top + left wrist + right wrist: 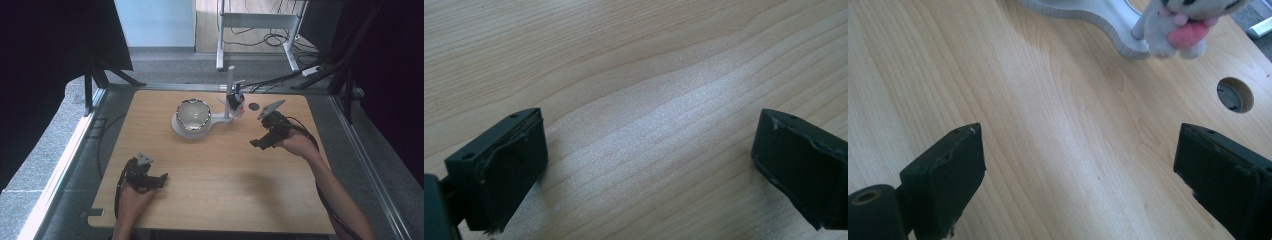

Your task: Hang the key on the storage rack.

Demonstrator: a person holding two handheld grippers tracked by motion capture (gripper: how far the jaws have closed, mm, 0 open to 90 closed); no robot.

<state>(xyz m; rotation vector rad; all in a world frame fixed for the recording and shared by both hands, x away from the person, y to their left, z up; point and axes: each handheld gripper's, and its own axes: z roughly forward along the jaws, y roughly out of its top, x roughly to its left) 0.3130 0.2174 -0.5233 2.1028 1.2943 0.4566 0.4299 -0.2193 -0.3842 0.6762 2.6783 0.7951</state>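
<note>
A shiny metal bowl (192, 114) sits on a white stand (218, 120) at the back middle of the wooden table (215, 185). A small white and pink plush toy (236, 101) hangs on the stand's upright post. My right gripper (257, 144) hovers to the right of the stand, its jaws pointing left and toward me. In the right gripper view they stand open (1078, 160) over bare wood, with the plush toy (1180, 25) and the stand's base (1098, 12) beyond. My left gripper (162, 179) rests near the front left, open (649, 145), with nothing between its jaws.
A round cable hole (254, 106) lies in the table just right of the stand, also seen in the right gripper view (1234, 94). A metal frame rail (65, 165) runs along the table's left side. A white desk frame (260, 22) and cables stand on the floor behind.
</note>
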